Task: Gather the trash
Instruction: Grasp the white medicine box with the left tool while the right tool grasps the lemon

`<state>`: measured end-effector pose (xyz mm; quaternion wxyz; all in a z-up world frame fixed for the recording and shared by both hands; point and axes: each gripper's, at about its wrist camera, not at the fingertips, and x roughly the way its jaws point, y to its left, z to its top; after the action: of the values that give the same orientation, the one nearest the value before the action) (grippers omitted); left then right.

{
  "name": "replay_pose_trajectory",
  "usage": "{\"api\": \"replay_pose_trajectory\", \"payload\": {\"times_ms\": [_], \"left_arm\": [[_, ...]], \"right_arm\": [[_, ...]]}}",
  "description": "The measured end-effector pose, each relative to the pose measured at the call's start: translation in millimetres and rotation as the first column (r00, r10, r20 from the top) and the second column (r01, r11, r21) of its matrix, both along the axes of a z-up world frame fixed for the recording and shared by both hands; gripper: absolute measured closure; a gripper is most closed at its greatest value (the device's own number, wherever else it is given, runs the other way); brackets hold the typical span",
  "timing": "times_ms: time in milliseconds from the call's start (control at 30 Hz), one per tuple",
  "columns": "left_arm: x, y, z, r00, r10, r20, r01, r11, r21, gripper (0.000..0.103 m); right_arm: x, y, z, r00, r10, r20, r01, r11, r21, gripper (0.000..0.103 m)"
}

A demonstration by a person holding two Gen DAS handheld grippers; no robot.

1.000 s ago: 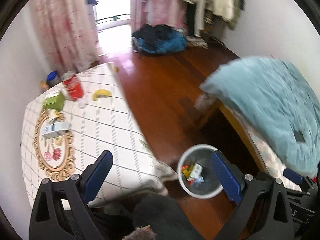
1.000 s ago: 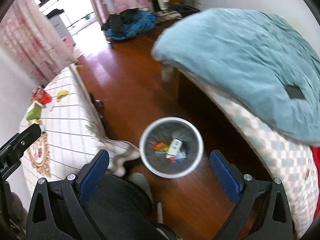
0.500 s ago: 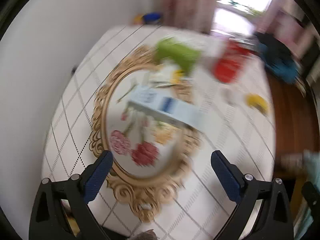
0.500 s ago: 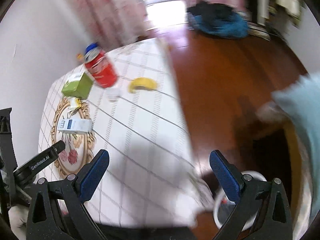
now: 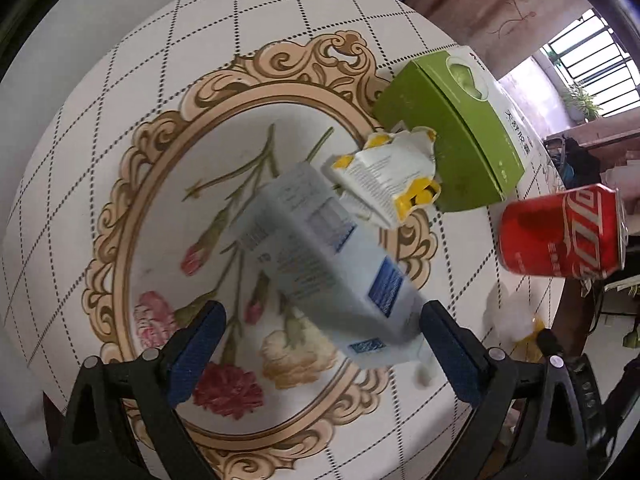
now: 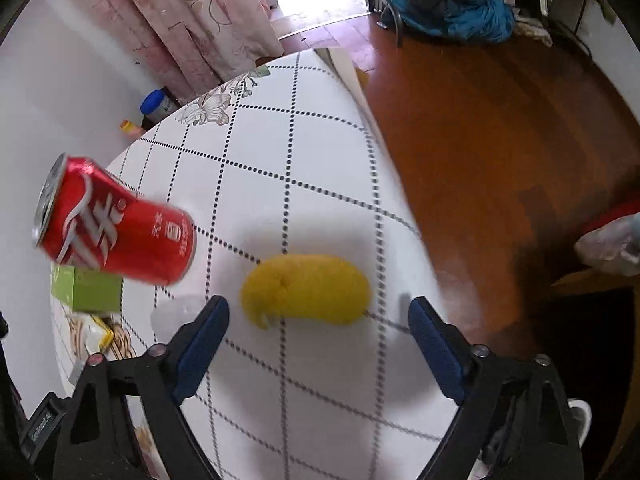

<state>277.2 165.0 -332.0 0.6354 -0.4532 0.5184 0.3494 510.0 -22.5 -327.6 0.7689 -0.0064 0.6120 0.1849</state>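
A pale blue-and-white carton (image 5: 320, 260) lies on the tablecloth's flower medallion (image 5: 160, 184). Its near end sits between the fingers of my left gripper (image 5: 320, 332), which is open and pointing down, with the pads clear of it. Beyond the carton are a crumpled white-and-yellow wrapper (image 5: 384, 176), a green box (image 5: 448, 128) and a red can (image 5: 560, 232). My right gripper (image 6: 318, 308) hovers over a yellow banana-like lump (image 6: 306, 290). Its jaws are closing with the lump between them, and the pads are not touching it. The red can (image 6: 116, 224) stands to its left.
A white tissue wad (image 6: 176, 312) lies beside the left finger of the right gripper. The table edge (image 6: 384, 152) drops to a wooden floor (image 6: 500, 120) on the right. A clothes pile (image 6: 452, 4), a pink curtain (image 6: 192, 20) and a blue-capped jar (image 6: 156, 106) are beyond.
Both grippers swung from above the floor bin to over the table and sank close to it. The left one now straddles the carton. The right one's jaws have narrowed around the yellow lump.
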Motion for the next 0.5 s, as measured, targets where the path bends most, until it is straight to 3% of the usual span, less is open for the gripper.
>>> {"api": "replay_pose_trajectory", "payload": {"times_ms": [67, 100, 167, 200, 233, 300, 500], "left_arm": [[1, -1, -1, 1.000, -0.004, 0.003, 0.004, 1.000, 0.003, 0.009], [2, -2, -1, 1.000, -0.007, 0.009, 0.007, 1.000, 0.008, 0.014], [0, -4, -1, 1.000, -0.015, -0.007, 0.016, 1.000, 0.027, 0.047], [-2, -5, -1, 1.000, -0.015, -0.004, 0.015, 0.999, 0.036, 0.047], [-3, -2, 1, 1.000, -0.019, 0.016, 0.018, 0.999, 0.042, 0.067], [-7, -1, 4, 0.999, -0.035, 0.029, 0.033, 0.998, 0.056, 0.069], [-26, -17, 22, 0.991, -0.131, 0.031, 0.125, 0.981, 0.150, 0.071]], "right_arm": [[0, 7, -2, 1.000, 0.003, 0.025, -0.003, 1.000, 0.002, 0.025], [-1, 8, -2, 0.999, 0.012, 0.032, -0.012, 1.000, 0.004, 0.035], [-3, 14, -3, 0.998, 0.036, 0.050, -0.037, 0.999, 0.024, 0.044], [-3, 14, -3, 0.998, 0.044, 0.052, -0.046, 0.998, 0.031, 0.050], [-5, 17, -1, 0.997, 0.057, 0.061, -0.058, 0.998, 0.028, 0.056], [-11, 20, 5, 0.992, 0.087, 0.091, -0.088, 0.996, 0.002, 0.064], [-29, 10, 31, 0.975, 0.143, 0.169, -0.143, 0.990, -0.011, 0.069]]}}
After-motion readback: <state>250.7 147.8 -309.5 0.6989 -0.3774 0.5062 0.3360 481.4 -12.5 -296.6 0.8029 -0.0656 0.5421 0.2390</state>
